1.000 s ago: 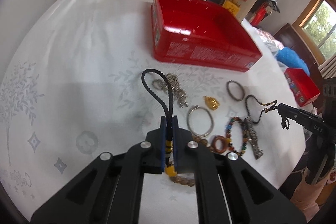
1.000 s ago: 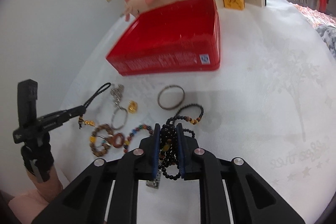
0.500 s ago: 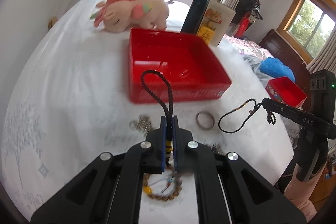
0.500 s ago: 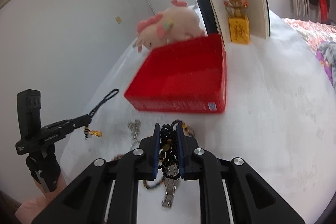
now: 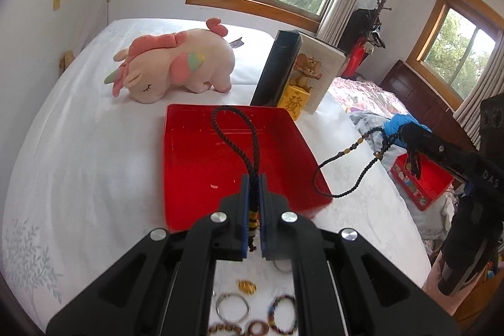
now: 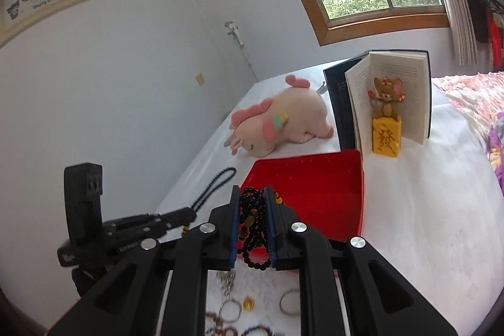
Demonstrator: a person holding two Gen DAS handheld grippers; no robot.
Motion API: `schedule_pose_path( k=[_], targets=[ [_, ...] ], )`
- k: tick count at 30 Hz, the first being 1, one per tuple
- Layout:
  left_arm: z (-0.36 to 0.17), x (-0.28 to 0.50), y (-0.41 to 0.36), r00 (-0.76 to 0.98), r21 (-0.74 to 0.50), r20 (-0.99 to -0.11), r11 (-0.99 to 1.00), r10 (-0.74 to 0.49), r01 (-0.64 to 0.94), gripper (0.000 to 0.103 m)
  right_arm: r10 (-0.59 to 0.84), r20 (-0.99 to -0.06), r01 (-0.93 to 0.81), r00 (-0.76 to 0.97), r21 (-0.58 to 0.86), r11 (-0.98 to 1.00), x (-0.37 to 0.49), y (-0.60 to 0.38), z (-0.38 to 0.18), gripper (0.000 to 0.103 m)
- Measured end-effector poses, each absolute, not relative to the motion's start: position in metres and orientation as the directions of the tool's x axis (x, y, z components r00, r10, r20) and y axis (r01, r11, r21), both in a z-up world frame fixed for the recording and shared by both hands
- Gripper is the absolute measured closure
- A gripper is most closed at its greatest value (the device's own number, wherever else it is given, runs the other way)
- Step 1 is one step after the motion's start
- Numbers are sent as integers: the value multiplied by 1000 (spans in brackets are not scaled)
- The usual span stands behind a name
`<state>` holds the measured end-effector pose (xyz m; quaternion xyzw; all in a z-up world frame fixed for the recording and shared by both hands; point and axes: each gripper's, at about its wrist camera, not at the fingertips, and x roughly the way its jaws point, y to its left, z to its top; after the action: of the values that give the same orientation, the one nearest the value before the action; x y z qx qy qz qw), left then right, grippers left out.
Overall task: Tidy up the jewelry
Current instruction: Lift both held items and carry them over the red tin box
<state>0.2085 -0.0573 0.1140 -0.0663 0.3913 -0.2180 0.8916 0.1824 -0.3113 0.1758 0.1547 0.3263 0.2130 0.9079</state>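
My left gripper (image 5: 254,178) is shut on a black braided cord charm (image 5: 239,128), held above the near edge of the red box (image 5: 195,166). Its loop stands up over the box. My right gripper (image 6: 252,191) is shut on a black bead bracelet (image 6: 253,219), held above the near left corner of the red box (image 6: 318,188). In the left wrist view the right gripper (image 5: 409,134) is at the right with the bead strand (image 5: 346,175) hanging over the box's right rim. The left gripper (image 6: 186,214) shows at the left of the right wrist view.
Loose rings and bead bracelets (image 5: 233,307) lie on the white bed sheet (image 5: 78,178) below the grippers. A pink plush unicorn (image 5: 176,68), an open standing book (image 5: 299,71) with a mouse figurine (image 6: 386,115), and a small red box (image 5: 422,181) are nearby.
Both grippers rose from the sheet with their jewelry and moved forward toward the red box, which now lies directly under the held pieces.
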Motion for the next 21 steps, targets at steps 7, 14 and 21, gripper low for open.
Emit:
schedule_pose_path(
  k=[7, 14, 21],
  targets=[
    [70, 259, -71, 536, -279, -742, 912, -403, 299, 99, 430, -609, -209, 667, 402, 892, 232, -301, 129, 88],
    [23, 295, -74, 483, -231, -815, 944, -320, 236, 99, 345, -732, -119, 588, 344, 931, 263, -299, 71, 88],
    [1, 304, -76, 459, -198, -843, 955, -281, 221, 99, 291, -785, -82, 547, 296, 952, 273, -297, 45, 88]
  ],
)
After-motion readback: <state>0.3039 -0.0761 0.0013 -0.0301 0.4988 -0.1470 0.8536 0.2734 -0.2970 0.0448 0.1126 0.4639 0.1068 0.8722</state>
